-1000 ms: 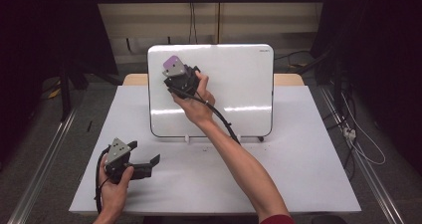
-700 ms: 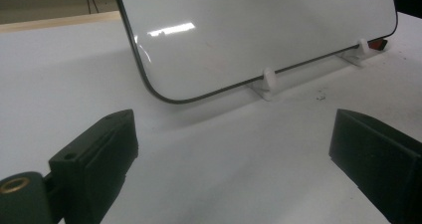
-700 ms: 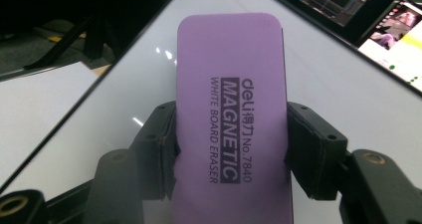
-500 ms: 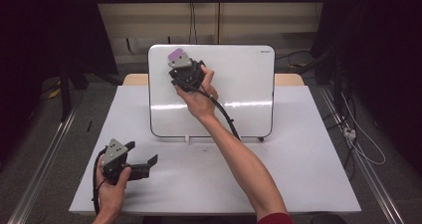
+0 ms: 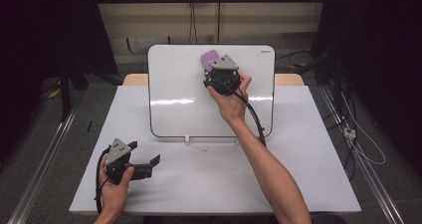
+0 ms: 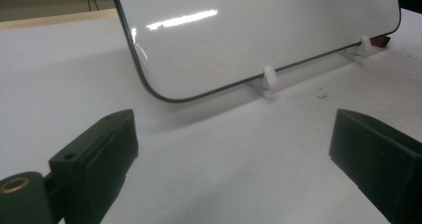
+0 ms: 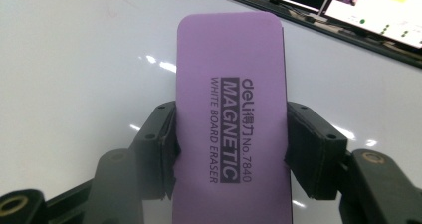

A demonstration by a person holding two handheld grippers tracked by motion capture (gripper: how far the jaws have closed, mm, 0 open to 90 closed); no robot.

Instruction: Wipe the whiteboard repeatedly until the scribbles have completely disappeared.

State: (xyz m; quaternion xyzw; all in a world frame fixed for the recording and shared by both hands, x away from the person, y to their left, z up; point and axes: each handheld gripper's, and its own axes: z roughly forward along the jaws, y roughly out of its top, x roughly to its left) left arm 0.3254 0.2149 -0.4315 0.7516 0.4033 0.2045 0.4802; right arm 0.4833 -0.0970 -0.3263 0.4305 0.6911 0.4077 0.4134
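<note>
A white board (image 5: 179, 94) stands tilted on small white feet at the back of the table. My right gripper (image 5: 215, 69) is shut on a purple magnetic eraser (image 5: 209, 59) and presses it against the board's upper middle. Seen from the right gripper, the eraser (image 7: 231, 129) sits clamped between both black jaws, its printed face toward the camera, flat on the board (image 7: 74, 59). My left gripper (image 5: 147, 159) rests low near the table's front left, open, with nothing between its fingers. Ahead of it lies the board's lower left corner (image 6: 159, 92).
The white table (image 5: 298, 174) extends to the right of the arm and in front of the board. A cable (image 5: 256, 119) trails from the right gripper along the forearm. Metal rails run along the floor on both sides. The board's feet (image 6: 268, 77) stand on the table.
The right gripper has slid the eraser to the right across the board's top, from the upper left toward the middle. The left gripper has stayed in place.
</note>
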